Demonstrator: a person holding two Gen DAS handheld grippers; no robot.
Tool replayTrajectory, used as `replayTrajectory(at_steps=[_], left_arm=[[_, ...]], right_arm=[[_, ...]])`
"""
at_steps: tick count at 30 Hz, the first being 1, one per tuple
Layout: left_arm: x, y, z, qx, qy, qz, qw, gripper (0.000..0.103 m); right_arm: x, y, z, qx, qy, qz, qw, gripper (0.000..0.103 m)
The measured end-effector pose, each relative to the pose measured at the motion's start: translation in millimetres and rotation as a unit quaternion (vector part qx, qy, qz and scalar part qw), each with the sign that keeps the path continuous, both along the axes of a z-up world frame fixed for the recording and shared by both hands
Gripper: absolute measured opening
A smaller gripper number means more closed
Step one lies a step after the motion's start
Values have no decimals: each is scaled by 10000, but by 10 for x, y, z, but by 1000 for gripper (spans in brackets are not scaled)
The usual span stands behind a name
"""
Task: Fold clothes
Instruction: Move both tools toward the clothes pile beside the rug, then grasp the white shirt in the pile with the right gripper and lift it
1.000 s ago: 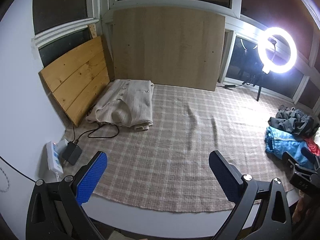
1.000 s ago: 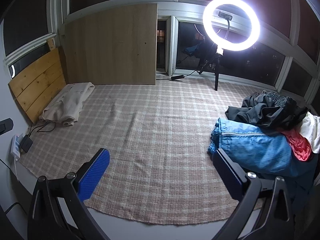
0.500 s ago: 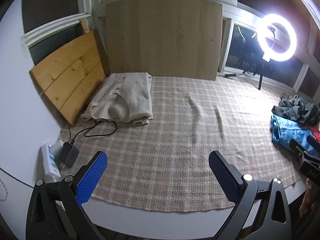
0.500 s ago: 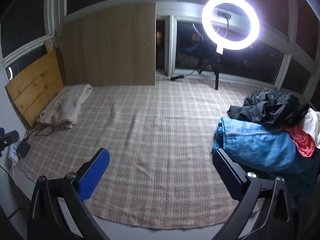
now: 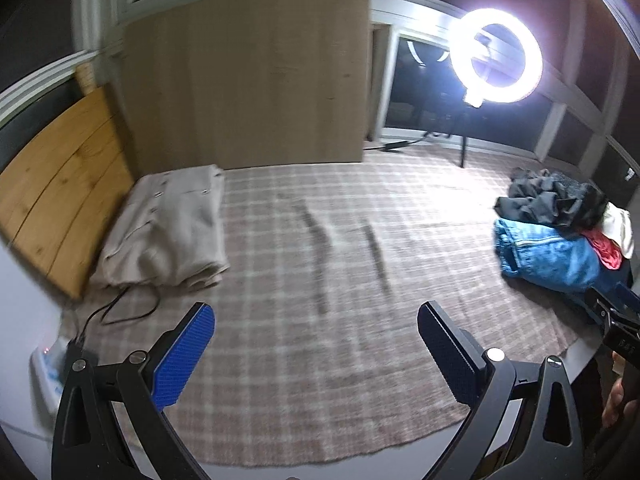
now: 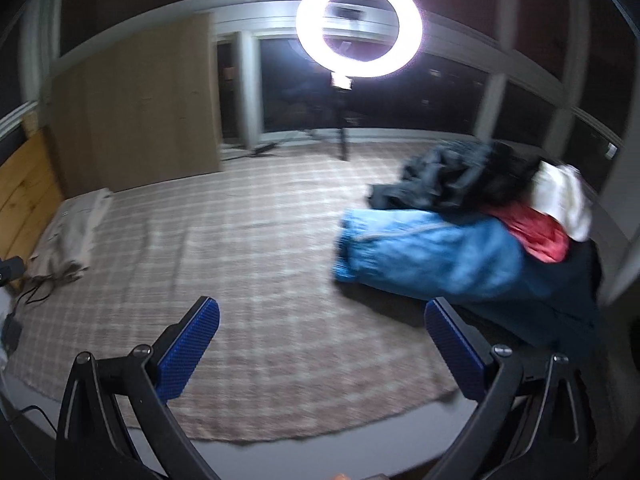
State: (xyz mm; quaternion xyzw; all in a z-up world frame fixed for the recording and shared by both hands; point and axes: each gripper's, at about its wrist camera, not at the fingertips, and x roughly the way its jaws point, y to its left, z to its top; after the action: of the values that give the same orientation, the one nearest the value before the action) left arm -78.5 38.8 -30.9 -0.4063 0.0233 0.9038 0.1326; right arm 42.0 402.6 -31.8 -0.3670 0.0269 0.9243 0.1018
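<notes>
A folded beige garment (image 5: 168, 228) lies at the far left of the checked mat (image 5: 320, 320), also seen small in the right wrist view (image 6: 76, 236). A pile of unfolded clothes sits at the right: a blue denim piece (image 6: 432, 256) in front, dark clothes (image 6: 448, 180), a red one (image 6: 536, 236) and a white one (image 6: 564, 200) behind. The pile also shows in the left wrist view (image 5: 556, 256). My left gripper (image 5: 316, 320) is open and empty over the mat's near edge. My right gripper (image 6: 320, 316) is open and empty, its right finger close to the denim.
A lit ring light (image 6: 360, 26) on a stand is at the back by the windows. Wooden boards (image 5: 248, 80) lean on the back and left walls. A power strip and cable (image 5: 60, 360) lie at the mat's left edge.
Both views have swung to the right. The clothes pile is now larger and closer in the right wrist view; both grippers stay open and empty.
</notes>
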Motion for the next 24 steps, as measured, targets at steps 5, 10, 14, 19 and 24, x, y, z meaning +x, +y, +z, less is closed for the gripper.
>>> replayTrajectory(at_steps=[5, 10, 14, 19, 24], left_arm=[[-107, 322, 49, 153, -53, -386, 9991, 102], [-191, 660, 95, 176, -76, -624, 9979, 102], [-275, 953, 118, 217, -146, -684, 9973, 102], [-340, 1424, 213, 143, -56, -573, 9982, 102], [-416, 2033, 345, 155, -42, -506, 9986, 102]], right_arm=[[193, 487, 25, -211, 68, -592, 9980, 103], [369, 996, 165, -301, 379, -1137, 9923, 103], [450, 1470, 276, -257, 587, -1473, 9870, 103], [468, 2320, 364, -76, 762, -1816, 9804, 103], [477, 3462, 353, -358, 768, -2325, 9689, 103]])
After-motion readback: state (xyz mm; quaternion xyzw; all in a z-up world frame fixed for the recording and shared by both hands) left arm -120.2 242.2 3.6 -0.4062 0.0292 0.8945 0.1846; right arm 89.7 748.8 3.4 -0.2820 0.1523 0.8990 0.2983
